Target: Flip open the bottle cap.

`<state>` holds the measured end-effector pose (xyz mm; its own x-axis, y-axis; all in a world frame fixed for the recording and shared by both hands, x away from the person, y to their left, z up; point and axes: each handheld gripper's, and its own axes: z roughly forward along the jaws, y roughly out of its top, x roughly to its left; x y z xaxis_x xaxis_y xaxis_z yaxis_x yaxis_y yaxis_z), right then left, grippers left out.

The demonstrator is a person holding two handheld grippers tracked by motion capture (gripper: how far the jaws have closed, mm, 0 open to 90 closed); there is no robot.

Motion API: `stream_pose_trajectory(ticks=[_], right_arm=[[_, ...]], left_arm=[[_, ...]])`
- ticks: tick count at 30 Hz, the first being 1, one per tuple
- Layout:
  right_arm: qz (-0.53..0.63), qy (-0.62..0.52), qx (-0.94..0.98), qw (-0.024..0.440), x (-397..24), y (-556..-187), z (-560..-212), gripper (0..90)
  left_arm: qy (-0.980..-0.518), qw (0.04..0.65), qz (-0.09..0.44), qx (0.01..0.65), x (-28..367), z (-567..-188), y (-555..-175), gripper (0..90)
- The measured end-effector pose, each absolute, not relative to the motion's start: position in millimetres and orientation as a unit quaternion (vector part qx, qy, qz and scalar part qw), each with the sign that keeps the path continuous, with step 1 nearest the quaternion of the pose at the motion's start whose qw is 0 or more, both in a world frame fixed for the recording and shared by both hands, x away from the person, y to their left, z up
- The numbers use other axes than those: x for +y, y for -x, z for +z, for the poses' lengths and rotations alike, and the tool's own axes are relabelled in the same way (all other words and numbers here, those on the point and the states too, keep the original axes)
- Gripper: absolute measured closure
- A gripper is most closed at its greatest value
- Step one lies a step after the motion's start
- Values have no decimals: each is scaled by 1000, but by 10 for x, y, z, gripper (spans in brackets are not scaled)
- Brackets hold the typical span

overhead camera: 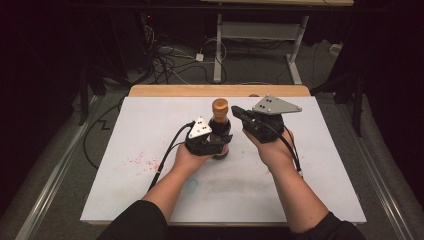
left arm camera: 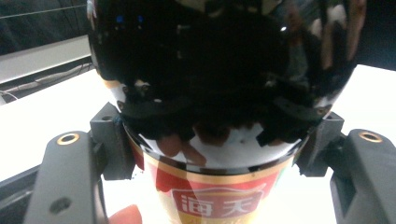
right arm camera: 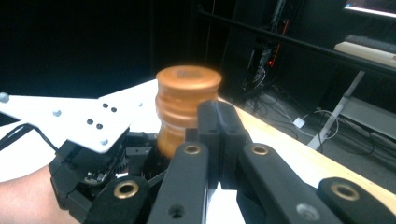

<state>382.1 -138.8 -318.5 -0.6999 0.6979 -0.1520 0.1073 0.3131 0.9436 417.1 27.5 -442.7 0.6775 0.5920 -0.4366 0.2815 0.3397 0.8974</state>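
A dark glass sauce bottle (overhead camera: 220,131) stands upright near the middle of the white counter (overhead camera: 150,125), its brown screw cap (overhead camera: 220,105) on top and a red and gold label (left arm camera: 215,200) low on its body. The left gripper (overhead camera: 216,142) has its jaws clamped on the lower body of the bottle, one jaw on each side just above the label, as the left gripper view shows from close up. That hold looks meant to pin the bottle to the counter and keep it from turning or tipping while the cap is worked.

The right gripper (overhead camera: 239,113) sits just beside the bottle's neck, at cap height, pointing in from the right. Its jaws are closed together with nothing between them, and in the right gripper view the closed tips stand in front of the cap (right arm camera: 188,93), which is somewhat blurred, so whether the tips touch the cap or stop just short of it cannot be told for sure. Being level with the cap suggests that the right gripper is lining up to open it; for that the jaws would first need to spread wide enough to take the cap.

Farther out, faint red specks (overhead camera: 141,161) mark the counter to the left of the person's left hand (overhead camera: 187,159), well apart from the bottle. A wooden strip (overhead camera: 165,90) runs along the counter's far edge, and cables lie on the floor beyond.
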Motion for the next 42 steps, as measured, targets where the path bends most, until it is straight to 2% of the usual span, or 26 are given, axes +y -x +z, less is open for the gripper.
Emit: stream_pose_trajectory(ticks=[42], right_arm=[[496,-261,782,273,-1257,-3868,-3120,900]], left_arm=[[-552,727,108,395,255,-4433,-4162,286]])
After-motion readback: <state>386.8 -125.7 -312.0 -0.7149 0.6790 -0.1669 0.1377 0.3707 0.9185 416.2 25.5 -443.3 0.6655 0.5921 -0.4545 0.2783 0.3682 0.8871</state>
